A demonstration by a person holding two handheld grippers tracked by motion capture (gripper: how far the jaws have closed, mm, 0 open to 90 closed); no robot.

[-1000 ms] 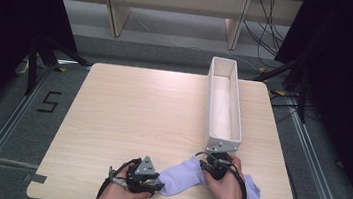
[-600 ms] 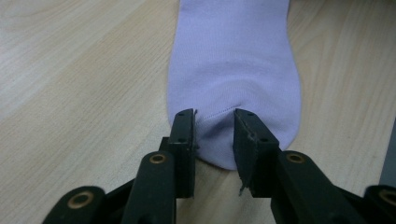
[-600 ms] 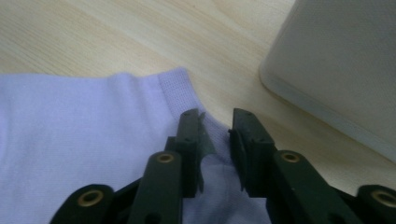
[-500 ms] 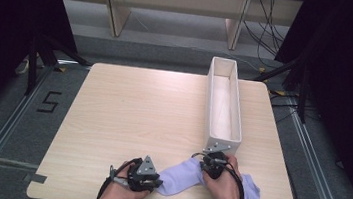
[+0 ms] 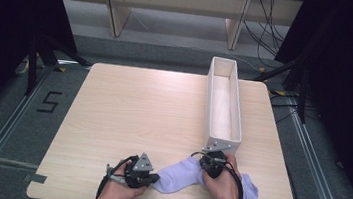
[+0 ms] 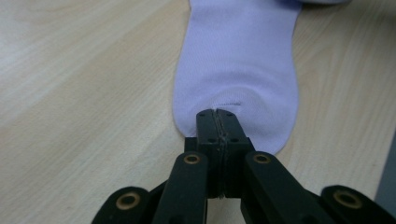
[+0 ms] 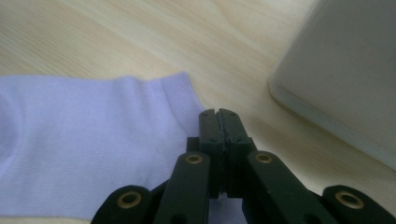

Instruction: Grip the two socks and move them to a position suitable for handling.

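while both claws have just been closing on the pale purple sock [image 5: 180, 179] at the bench's [image 5: 138, 110] near edge, the left claw [image 6: 217, 113] pinches its toe and the right claw [image 7: 219, 113] its cuff (beside the white box [image 5: 224, 105]); lift both evenly, keeping the fabric taut.

Pale wooden table [image 5: 127, 114] — lilac sock [image 5: 178, 180], long white bin [image 5: 235, 121]

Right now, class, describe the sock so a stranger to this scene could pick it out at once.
Start at the wooden table and go to its near edge, in front of the long white box. The sock lies flat there between the two grippers, the only soft, pale lilac thing on the wood.
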